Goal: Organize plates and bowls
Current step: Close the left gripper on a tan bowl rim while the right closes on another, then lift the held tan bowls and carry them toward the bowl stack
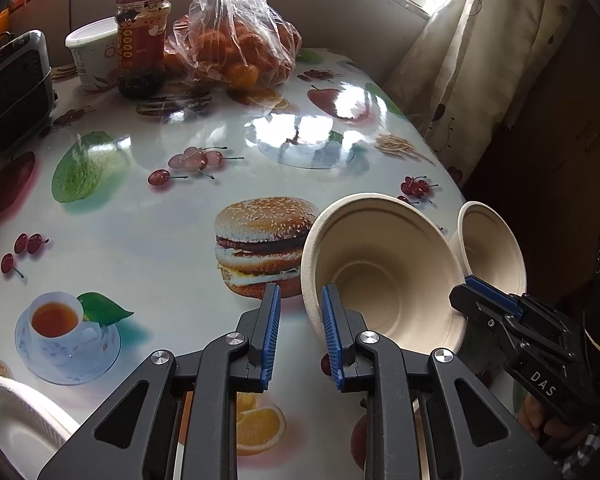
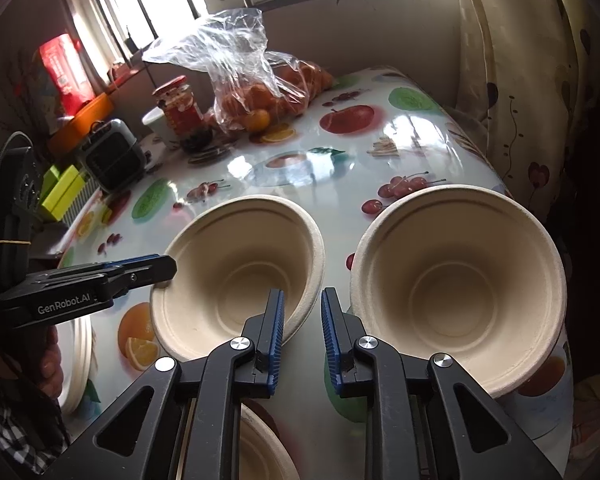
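Left wrist: left gripper is held open, empty; a beige bowl is seen just right of its fingertips on the table; "DAS" is read on the right gripper | Right wrist: right gripper is parted, empty, between near bowl and second bowl; "GenRobot.AI" is read on the left gripper.
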Demonstrator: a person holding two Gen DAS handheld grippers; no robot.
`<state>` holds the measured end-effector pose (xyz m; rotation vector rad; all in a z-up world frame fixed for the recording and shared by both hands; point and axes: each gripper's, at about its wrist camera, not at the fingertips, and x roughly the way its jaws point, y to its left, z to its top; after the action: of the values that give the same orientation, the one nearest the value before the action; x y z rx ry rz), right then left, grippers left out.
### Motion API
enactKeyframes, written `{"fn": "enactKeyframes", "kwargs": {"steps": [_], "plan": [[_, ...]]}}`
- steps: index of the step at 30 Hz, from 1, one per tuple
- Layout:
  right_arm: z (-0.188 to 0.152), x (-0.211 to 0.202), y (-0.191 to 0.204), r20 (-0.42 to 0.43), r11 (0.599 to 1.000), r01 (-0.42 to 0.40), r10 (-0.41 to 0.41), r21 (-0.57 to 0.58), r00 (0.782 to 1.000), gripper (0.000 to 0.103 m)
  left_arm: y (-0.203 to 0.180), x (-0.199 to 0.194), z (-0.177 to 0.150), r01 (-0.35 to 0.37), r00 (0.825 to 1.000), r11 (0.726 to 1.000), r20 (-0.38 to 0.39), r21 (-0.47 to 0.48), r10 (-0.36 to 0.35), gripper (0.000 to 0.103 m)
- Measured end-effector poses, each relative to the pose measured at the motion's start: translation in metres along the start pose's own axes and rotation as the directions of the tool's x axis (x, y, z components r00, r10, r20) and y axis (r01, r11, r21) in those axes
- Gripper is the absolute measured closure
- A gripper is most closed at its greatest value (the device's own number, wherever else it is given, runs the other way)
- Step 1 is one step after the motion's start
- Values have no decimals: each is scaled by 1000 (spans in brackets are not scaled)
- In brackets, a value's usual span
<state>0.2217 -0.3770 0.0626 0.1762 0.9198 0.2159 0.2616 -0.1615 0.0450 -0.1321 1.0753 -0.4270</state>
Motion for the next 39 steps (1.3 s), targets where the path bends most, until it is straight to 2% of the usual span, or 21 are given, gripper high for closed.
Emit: {"fn": "enactKeyframes", "kwargs": {"steps": [11,23,39], "plan": [[0,0,0,3,1000,-2,2,0,1000,86,-3,2,2,2,1000,1000,1,8,-2,91],[0,0,-1,4,1000,-2,2,0,1000,87,-6,1,1,4,1000,1000,8,18,-4,91],[1,-14,-2,33,1000,-12,12,9,999,87,-12,-19,2,11,999,1000,43,27,-13,91]]}}
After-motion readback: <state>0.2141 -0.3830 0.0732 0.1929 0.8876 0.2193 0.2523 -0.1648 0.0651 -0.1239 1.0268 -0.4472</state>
